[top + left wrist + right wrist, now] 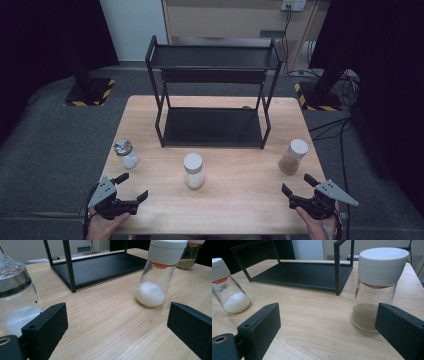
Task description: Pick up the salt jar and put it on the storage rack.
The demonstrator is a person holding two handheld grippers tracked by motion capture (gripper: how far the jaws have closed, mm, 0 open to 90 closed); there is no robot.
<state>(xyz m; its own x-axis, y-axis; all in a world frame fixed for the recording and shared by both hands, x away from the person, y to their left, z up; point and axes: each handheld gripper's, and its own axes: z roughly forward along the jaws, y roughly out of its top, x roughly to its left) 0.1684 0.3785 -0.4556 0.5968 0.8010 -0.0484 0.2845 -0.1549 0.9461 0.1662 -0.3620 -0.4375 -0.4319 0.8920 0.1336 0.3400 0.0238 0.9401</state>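
In my left gripper view, the foil-topped jar [17,302] is cut off by the left edge, and my own jaw hides its lower part. The brown-powder jar [190,255] loses its top at the upper edge there. In my right gripper view, my jaw covers that jar's bottom corner.

- Left gripper [131,186]: lower left of the high view, held in a hand [102,226] entering from the bottom edge; fingers spread wide, nothing between them.
- Right gripper [297,184]: lower right, hand [316,225] beneath it; fingers likewise apart and empty, angled toward upper left.
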